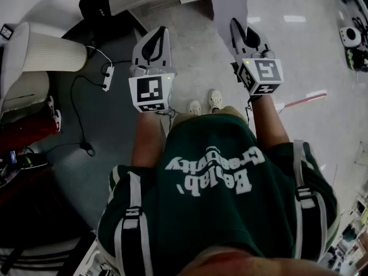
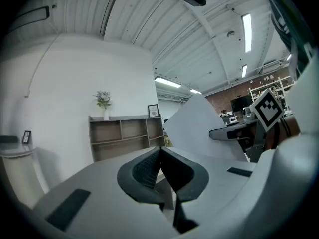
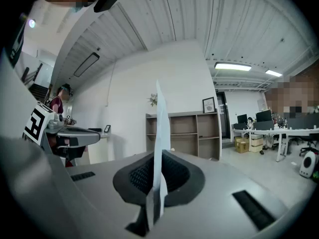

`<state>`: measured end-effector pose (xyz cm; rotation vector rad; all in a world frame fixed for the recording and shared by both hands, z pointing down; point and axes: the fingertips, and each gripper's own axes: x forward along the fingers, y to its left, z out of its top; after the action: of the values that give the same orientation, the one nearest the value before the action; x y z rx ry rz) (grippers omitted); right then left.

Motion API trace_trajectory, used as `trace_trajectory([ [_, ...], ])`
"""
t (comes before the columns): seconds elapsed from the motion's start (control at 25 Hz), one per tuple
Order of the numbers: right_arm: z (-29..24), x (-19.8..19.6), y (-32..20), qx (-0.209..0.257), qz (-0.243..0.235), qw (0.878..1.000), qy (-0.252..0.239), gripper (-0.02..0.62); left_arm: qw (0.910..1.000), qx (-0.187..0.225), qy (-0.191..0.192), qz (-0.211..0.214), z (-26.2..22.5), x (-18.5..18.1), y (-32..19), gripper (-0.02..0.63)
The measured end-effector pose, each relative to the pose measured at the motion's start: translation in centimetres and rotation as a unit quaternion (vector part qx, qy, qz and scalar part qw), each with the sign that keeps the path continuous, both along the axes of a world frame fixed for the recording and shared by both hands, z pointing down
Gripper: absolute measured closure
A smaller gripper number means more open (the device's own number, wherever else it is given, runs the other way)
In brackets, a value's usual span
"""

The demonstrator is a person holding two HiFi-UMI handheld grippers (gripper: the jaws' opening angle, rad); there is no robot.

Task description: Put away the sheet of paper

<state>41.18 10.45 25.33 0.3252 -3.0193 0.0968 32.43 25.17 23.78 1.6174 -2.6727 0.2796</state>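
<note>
Left gripper [image 1: 154,38]: jaws clenched on nothing. Sheet of paper [image 1: 227,4]: held upright in the air over the floor [image 1: 299,56], top cut off by the head view's edge, seen edge-on in the right gripper view. Right gripper [image 1: 238,27]: jaws grasping the sheet's lower edge.

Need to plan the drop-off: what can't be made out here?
- Top of paper: head view, cut off by the frame edge.
- Faces of paper: right gripper view shows it edge-on.
- Picture on shelf: both gripper views, too small.
</note>
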Motion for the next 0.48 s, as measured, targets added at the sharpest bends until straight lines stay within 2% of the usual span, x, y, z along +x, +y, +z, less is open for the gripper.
trace_trajectory([
  [0.24, -0.2, -1.7, 1.1, 0.005, 0.003, 1.0, 0.004, 0.561, 0.9999, 0.006, 0.012, 0.001, -0.1, -1.9, 1.0, 0.588],
  [0.48, 0.1, -2.0, 2.1, 0.008, 0.003, 1.0, 0.0, 0.561, 1.0, 0.004, 0.005, 0.0, 0.6, -2.1, 2.0, 0.588],
])
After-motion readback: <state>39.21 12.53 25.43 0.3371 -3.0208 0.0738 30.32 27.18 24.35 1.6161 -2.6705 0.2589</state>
